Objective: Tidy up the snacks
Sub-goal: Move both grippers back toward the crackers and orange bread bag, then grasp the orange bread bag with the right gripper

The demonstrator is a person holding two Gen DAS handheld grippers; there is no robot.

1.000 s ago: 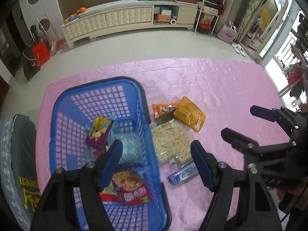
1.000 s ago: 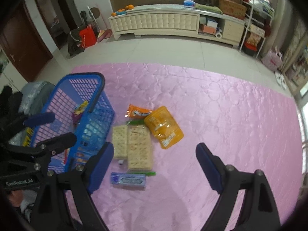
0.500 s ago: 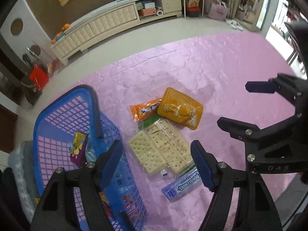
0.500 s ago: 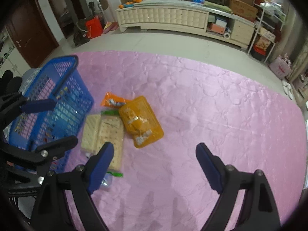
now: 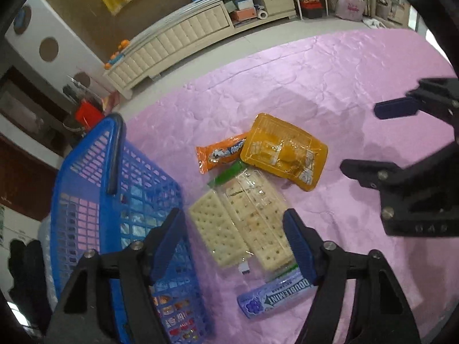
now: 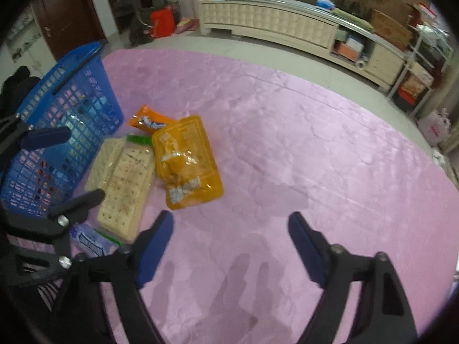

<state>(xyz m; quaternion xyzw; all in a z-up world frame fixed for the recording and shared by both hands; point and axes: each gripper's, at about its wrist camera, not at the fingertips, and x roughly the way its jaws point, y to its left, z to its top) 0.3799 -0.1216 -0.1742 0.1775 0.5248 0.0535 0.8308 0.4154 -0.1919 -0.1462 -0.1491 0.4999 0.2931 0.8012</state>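
A blue basket (image 5: 86, 195) holding several snack packs stands at the left on the pink cloth; it also shows in the right wrist view (image 6: 57, 120). Beside it lie clear cracker packs (image 5: 243, 220) (image 6: 123, 183), an orange pouch (image 5: 284, 152) (image 6: 186, 163), an orange bar (image 5: 218, 154) (image 6: 149, 120) and a purple gum pack (image 5: 275, 295) (image 6: 89, 240). My left gripper (image 5: 235, 235) is open, hovering over the crackers. My right gripper (image 6: 229, 240) is open and empty over bare cloth, right of the snacks.
The pink cloth (image 6: 315, 143) covers the table. A long white cabinet (image 6: 272, 25) stands across the floor at the back. A red bag (image 6: 162, 23) sits on the floor far left.
My left gripper swung right from over the basket to over the cracker packs and came lower. My right gripper shifted right, away from the snacks. Both stayed open.
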